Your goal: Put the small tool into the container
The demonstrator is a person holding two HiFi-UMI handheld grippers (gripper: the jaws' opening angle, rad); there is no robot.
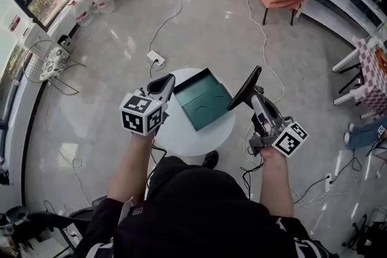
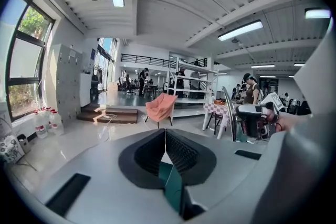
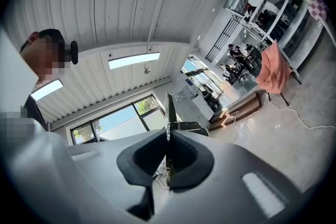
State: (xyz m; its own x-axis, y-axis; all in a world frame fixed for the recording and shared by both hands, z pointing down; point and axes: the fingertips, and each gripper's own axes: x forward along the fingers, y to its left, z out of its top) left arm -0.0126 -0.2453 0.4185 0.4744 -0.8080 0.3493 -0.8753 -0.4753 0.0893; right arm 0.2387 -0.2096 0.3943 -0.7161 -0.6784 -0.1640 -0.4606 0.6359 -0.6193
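Small tool lifted beside the container, not yet inside.
The right gripper (image 1: 256, 98) has its jaws pinching the thin dark tool (image 1: 244, 89) next to the open green container (image 1: 204, 103) on the round bench (image 1: 187, 137), probably ready to lower it in. The left gripper (image 1: 167, 85) has its jaws pressed together at the container's corner, perhaps steadying it, though contact is unclear.

Container (image 1: 202, 99) on table (image 1: 181, 137), between left gripper (image 1: 167, 83) and right gripper's (image 1: 256, 96) small tool (image 1: 244, 90).
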